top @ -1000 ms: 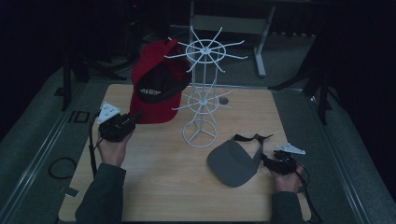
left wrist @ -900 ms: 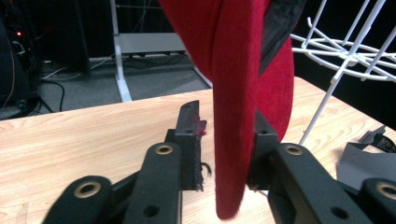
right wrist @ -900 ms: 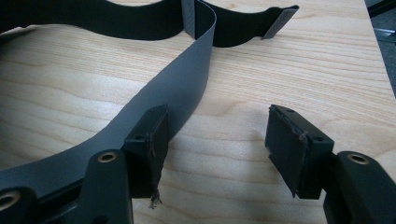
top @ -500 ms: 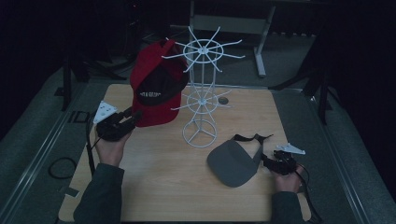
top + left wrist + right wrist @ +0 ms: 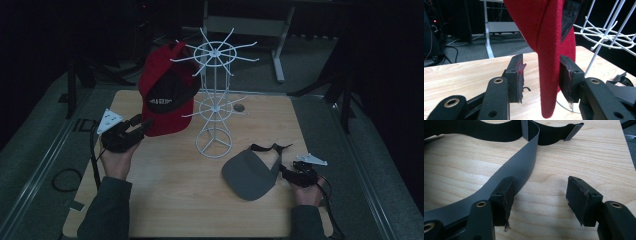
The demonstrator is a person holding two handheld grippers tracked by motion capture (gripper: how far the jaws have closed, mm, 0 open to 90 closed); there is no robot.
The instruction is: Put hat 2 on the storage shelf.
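High view, left gripper [image 5: 141, 124]: at the left side of the wooden table [image 5: 175, 200], raised above the tabletop, its tips at the lower edge of the red cap [image 5: 167, 97].
High view, red cap: just ahead of the left gripper, up on the left side of the white wire rack [image 5: 215, 100].
High view, right gripper [image 5: 286, 171]: low at the right of the table, tips just beside the right edge of the grey visor [image 5: 250, 172].
High view, strap [image 5: 270, 148]: the visor's black strap curls just ahead of the right gripper.
Left gripper view, jaws: spread, the cap's brim [image 5: 547, 62] hanging between them, close against the right-hand pad, a gap to the left-hand pad.
Left gripper view, rack: beyond the jaws to the right.
Right gripper view, jaws: spread apart over bare wood.
Right gripper view, visor band [image 5: 519, 170]: passes behind the left-hand jaw and runs ahead; touching or not, I cannot tell.
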